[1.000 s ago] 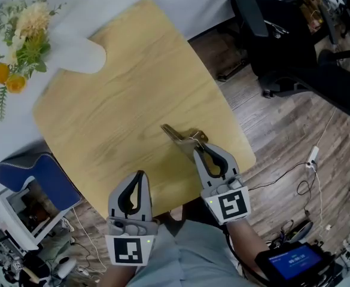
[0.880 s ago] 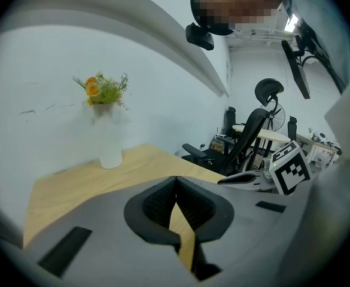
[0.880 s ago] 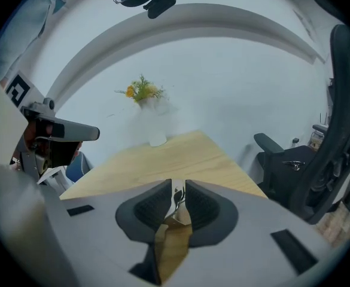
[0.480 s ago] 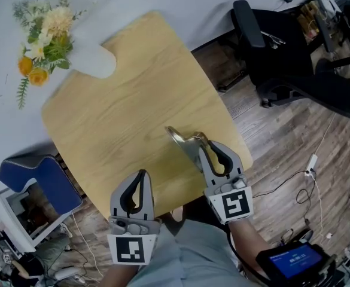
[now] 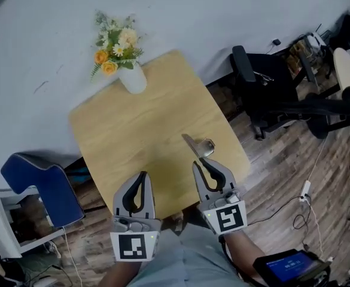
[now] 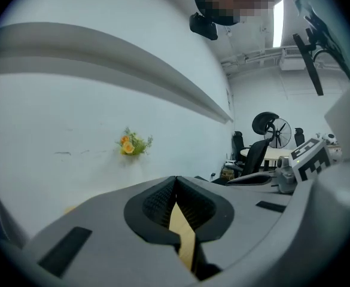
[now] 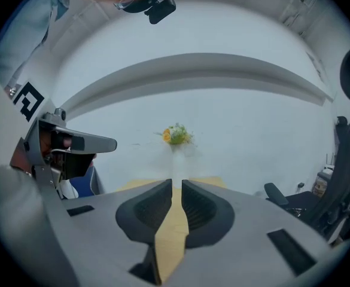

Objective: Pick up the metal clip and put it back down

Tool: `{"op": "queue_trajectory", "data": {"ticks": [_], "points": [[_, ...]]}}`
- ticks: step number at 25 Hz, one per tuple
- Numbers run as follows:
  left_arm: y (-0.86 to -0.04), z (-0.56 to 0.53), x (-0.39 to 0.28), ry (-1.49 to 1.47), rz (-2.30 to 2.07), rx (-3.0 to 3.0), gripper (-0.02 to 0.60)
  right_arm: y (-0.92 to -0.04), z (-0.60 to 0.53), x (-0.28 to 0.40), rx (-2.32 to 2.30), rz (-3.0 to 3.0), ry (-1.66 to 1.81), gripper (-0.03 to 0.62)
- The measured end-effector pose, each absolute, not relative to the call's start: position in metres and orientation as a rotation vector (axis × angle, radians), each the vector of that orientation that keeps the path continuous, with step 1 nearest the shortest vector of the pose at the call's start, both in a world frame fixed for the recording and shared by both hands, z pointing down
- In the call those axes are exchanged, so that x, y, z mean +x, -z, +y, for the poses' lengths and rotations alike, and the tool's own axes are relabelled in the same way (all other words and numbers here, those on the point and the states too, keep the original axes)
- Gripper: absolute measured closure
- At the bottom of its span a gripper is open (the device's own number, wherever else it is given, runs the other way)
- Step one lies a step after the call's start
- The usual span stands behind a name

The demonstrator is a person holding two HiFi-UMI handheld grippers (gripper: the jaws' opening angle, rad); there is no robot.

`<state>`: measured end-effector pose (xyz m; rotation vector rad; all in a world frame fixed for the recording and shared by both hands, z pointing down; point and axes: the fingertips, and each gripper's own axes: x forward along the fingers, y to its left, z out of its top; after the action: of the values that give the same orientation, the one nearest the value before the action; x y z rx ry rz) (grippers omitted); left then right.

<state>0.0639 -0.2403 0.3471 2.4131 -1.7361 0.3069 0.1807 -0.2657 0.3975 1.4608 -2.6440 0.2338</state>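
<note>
Metal clip (image 5: 199, 146) lies flat on the wooden table (image 5: 136, 124), toward its near right corner. We see one thin handle reaching to the far left from the rounded body. It sits free of both tools.

Right gripper (image 5: 202, 162) is just near of the clip, tips aimed at it. We cannot tell from the head view whether they touch. Its own view shows the fingers (image 7: 148, 211) parted by a narrow slit with only table wood in it, nothing pinched.

Left gripper (image 5: 140, 176) is over the near table edge, left of the right one and well apart from the clip. Its fingers (image 6: 157, 203) are pressed together at the tips, and the small hollow behind them shows only table wood.

A white vase (image 5: 133, 79) of yellow and orange flowers (image 5: 116, 43) stands at the far left corner of the table, against the pale wall. A blue chair (image 5: 40, 181) is left of the table. Black office chairs (image 5: 270, 97) stand to the right on the plank floor (image 5: 276, 160).
</note>
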Motion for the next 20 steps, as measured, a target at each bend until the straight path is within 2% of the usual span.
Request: {"op": "queue_trajectory", "data": {"ticks": [10, 20], "points": [[-0.261, -0.171, 0.001, -0.098, -1.892, 2.509, 0.563, -0.308, -0.192, 0.116, 1.542, -2.671, -0.038, 0.540], [-0.244, -0.126, -0.019, -0.025, -1.868, 2.576, 0.563, -0.279, -0.145, 0.097, 1.614, -2.624, 0.111, 0.545]]}}
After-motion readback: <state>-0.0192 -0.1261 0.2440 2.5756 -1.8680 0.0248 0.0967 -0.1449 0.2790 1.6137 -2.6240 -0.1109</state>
